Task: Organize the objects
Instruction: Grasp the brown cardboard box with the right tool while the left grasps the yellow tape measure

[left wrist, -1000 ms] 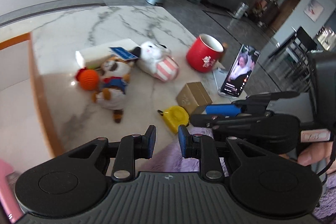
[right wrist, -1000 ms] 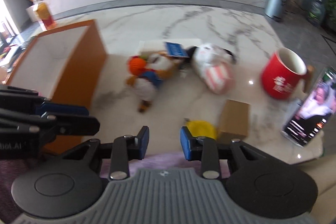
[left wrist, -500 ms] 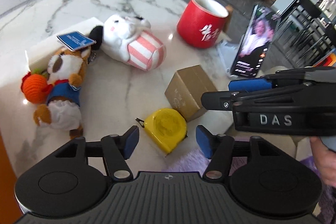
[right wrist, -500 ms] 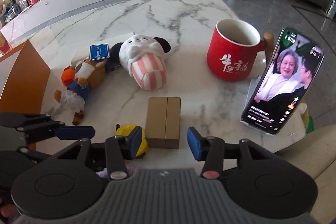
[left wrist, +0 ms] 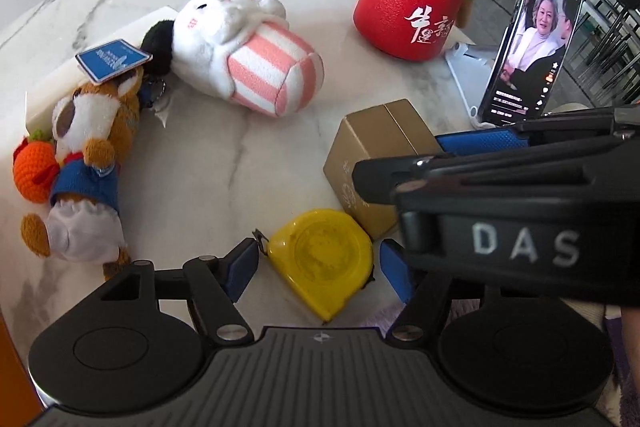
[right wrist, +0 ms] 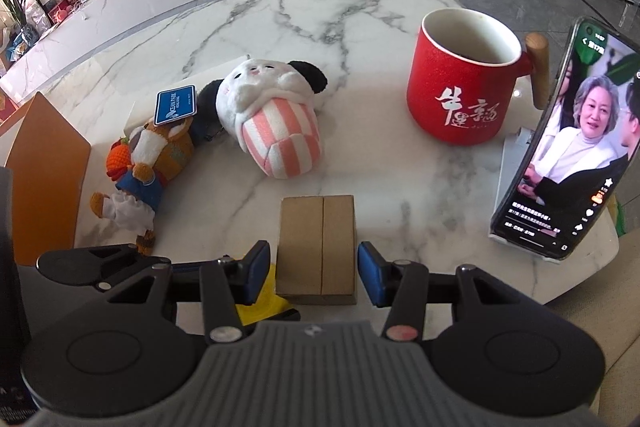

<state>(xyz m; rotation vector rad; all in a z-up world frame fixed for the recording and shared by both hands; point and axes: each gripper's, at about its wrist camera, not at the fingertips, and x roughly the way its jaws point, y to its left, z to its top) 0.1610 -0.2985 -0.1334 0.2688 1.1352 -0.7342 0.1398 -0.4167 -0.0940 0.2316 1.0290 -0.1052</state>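
While both claws tilt steeply down over the white marble table (right wrist: 360,27), little writing is legible: "DAS" in white letters on the black body of the right gripper (left wrist: 526,242), white brush characters on the red mug with a wooden handle (right wrist: 466,83), and small unreadable white print on the blue square tag (right wrist: 176,105) pinned to the brown plush animal in blue and white clothes (right wrist: 148,163).

The left gripper (left wrist: 318,267) is spread wide, its jaws having just been opening, and the yellow tape measure (left wrist: 322,255) lies between its blue fingertips (left wrist: 240,269) with a gap on each side; nothing is gripped. Ahead and to the left of it lie the brown plush and an orange crocheted ball (left wrist: 34,171); straight ahead sits the white plush with a pink-striped body (left wrist: 248,55).

The right gripper (right wrist: 314,277) stands about half spread, jaws having just been opening, flanking the near end of the gold-brown cardboard box (right wrist: 318,247) without pressing it. Ahead and right of it stand the mug and a phone on a white stand (right wrist: 568,155) playing a video.
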